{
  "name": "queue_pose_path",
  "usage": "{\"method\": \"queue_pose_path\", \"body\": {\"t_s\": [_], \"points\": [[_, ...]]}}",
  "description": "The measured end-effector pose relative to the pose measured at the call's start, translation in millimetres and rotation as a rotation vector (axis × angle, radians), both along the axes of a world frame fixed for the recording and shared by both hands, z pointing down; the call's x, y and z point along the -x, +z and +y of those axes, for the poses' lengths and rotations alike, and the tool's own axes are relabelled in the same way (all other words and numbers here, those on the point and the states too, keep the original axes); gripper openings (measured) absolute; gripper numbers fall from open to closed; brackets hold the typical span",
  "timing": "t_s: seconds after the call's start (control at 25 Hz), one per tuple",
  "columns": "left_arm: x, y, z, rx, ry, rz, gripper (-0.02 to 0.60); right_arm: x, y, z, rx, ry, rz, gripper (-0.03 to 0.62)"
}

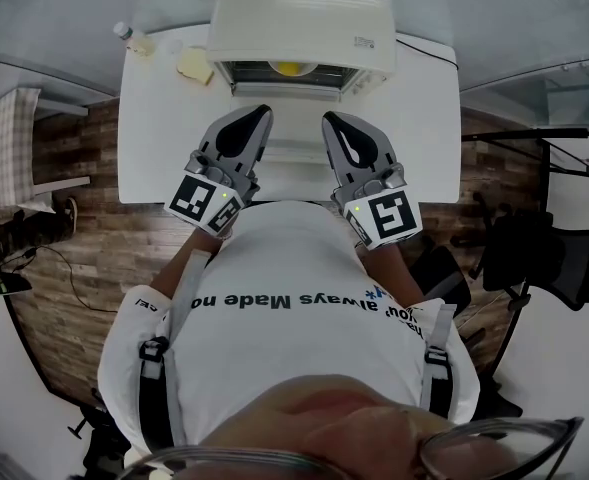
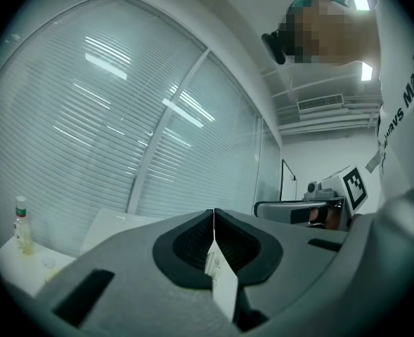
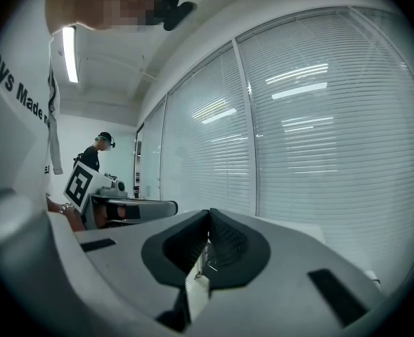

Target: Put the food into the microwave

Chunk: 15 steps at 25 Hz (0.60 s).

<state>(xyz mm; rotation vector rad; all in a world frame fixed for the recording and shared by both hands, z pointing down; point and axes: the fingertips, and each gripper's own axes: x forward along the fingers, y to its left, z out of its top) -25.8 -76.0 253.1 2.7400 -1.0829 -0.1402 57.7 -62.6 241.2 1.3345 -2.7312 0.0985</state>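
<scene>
A white microwave (image 1: 299,18) stands at the far side of a white table (image 1: 164,128). Its front is open, and a yellow piece of food (image 1: 288,68) lies inside the cavity. My left gripper (image 1: 264,112) and right gripper (image 1: 329,118) are side by side over the table's near half, close to my chest, tips towards the microwave. Both are shut with nothing between the jaws. The left gripper view has the left gripper (image 2: 214,211) tilted up at window blinds. So does the right gripper view for the right gripper (image 3: 208,212).
A small bottle (image 1: 134,38) and a pale yellow item (image 1: 194,65) sit on the table left of the microwave. A black office chair (image 1: 549,258) stands on the wooden floor at the right. Another person (image 3: 94,156) stands far off.
</scene>
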Motion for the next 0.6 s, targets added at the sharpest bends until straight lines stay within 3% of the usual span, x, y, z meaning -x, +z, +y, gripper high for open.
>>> {"method": "queue_pose_path", "body": {"t_s": [0.6], "points": [[-4.1, -1.0, 1.5, 0.006, 0.002, 0.000, 0.012, -6.6, -2.3, 0.5, -0.003, 0.014, -0.001, 0.014]]}}
